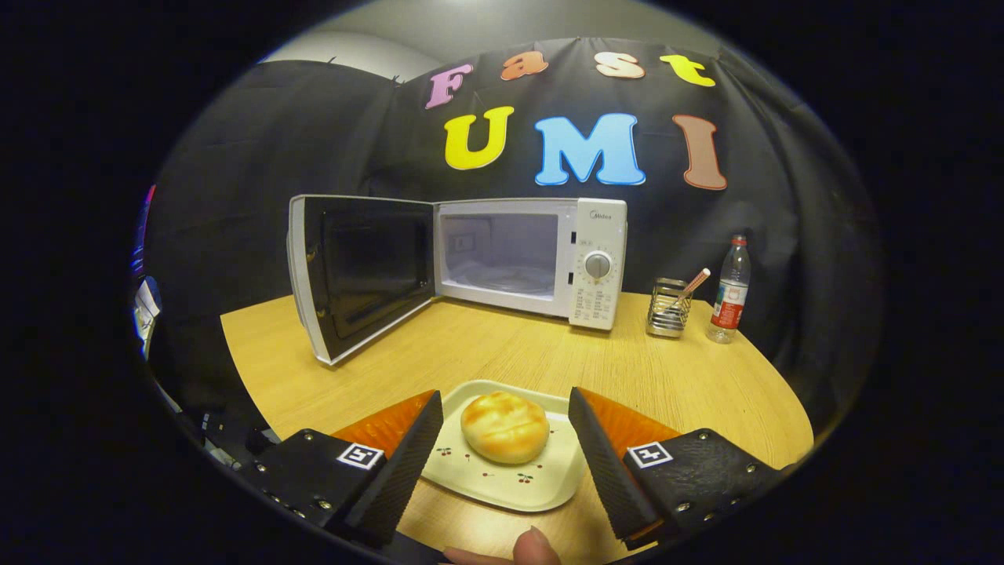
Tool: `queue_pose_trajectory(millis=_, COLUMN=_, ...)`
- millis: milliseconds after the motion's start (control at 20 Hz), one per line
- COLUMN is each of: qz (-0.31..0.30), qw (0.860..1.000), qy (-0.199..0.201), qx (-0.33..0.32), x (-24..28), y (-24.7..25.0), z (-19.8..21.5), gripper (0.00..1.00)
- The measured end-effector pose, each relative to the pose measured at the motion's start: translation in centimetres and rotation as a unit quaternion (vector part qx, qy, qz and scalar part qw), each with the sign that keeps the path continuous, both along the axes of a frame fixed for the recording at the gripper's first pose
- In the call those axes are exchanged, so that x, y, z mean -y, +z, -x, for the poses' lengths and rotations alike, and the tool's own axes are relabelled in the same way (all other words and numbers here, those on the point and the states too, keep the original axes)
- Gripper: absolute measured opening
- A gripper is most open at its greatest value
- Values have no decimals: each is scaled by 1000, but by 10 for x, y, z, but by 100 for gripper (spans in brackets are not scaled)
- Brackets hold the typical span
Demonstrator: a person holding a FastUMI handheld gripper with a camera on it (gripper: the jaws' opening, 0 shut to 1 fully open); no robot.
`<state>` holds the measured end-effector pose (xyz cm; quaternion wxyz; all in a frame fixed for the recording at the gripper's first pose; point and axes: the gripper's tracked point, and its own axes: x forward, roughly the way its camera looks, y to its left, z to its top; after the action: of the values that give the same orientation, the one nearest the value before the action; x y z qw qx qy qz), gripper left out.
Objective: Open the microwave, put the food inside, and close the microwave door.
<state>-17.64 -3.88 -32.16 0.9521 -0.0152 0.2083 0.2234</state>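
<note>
Golden, round bun [504, 427] sits on a square cherry-print plate [541, 485], between the gripper's [502, 414] wide-spread fingers; beyond the plate, the white microwave [530, 259] stands open.

We look forward along the gripper [502, 451], from just behind and above its spread fingers, tilted slightly down onto the wooden table [706, 384]. The plate [502, 479] lies close, between the fingers; the microwave [533, 259] stands well beyond, facing us, against the booth's wall.
</note>
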Motion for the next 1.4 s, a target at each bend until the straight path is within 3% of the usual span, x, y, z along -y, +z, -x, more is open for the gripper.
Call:
queue_pose_trajectory(millis=350, qz=-11, qw=996, qy=23, qx=-82, x=-10, y=-39, z=-1, gripper=98)
queue_pose_trajectory(millis=400, qz=-10, qw=996, qy=12, qx=-82, x=-5, y=-43, z=-5, gripper=96)
queue_pose_trajectory(millis=500, qz=-36, qw=995, qy=1, qx=-92, x=-6, y=-43, z=-8, gripper=79)
queue_pose_trajectory(millis=600, qz=-44, qw=994, qy=-6, qx=-97, x=-6, y=-43, z=-9, gripper=74)
queue_pose_trajectory(millis=650, qz=-43, qw=994, qy=-4, qx=-98, x=-6, y=-40, z=-9, gripper=65)
queue_pose_trajectory(millis=1000, qz=-42, qw=997, qy=-8, qx=-65, x=-21, y=-5, z=-15, gripper=65)
queue_pose_trajectory(millis=1200, qz=-77, qw=995, qy=2, qx=-66, x=-45, y=13, z=-19, gripper=65)
queue_pose_trajectory(millis=1400, qz=-95, qw=994, qy=-8, qx=-54, x=-63, y=30, z=-47, gripper=65)
